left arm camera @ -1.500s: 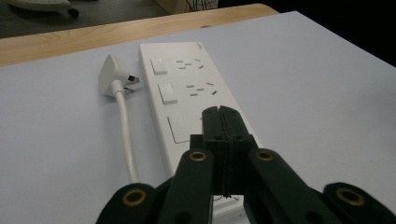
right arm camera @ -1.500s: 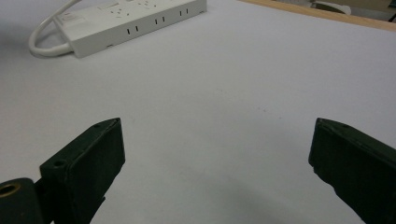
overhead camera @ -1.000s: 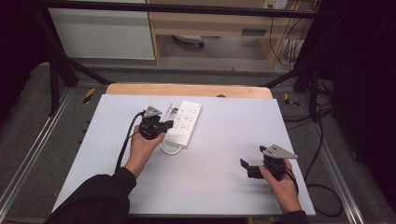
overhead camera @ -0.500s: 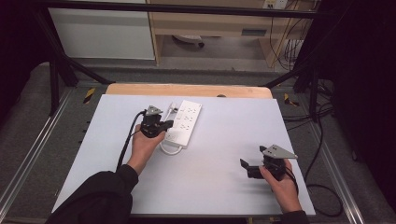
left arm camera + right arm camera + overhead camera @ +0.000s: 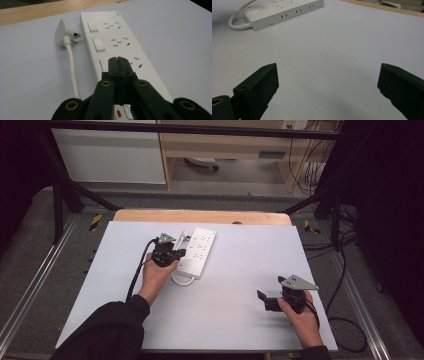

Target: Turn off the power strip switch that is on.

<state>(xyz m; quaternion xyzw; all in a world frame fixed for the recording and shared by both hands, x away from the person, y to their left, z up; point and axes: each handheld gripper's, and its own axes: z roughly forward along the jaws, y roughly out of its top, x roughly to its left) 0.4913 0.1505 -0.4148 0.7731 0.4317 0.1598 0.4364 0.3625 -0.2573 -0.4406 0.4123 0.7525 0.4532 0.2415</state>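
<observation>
A white power strip (image 5: 201, 249) lies on the table at centre left, its rocker switches and sockets facing up (image 5: 125, 45). Its white plug (image 5: 63, 32) rests loose beside it, and the cable (image 5: 72, 72) runs back along the strip's side. My left gripper (image 5: 172, 254) is shut, jaws pressed together with nothing between them. Its tips (image 5: 118, 60) are over the third switch; I cannot tell whether they touch it. My right gripper (image 5: 266, 300) hovers low at the front right, open wide (image 5: 327, 82), with bare table between the jaws.
The white table top (image 5: 240, 270) ends in a wooden strip (image 5: 200, 216) at the far edge. In the right gripper view the power strip (image 5: 284, 11) and its looped cable (image 5: 237, 22) lie far off. Metal frame rails and cables (image 5: 345, 320) flank the table.
</observation>
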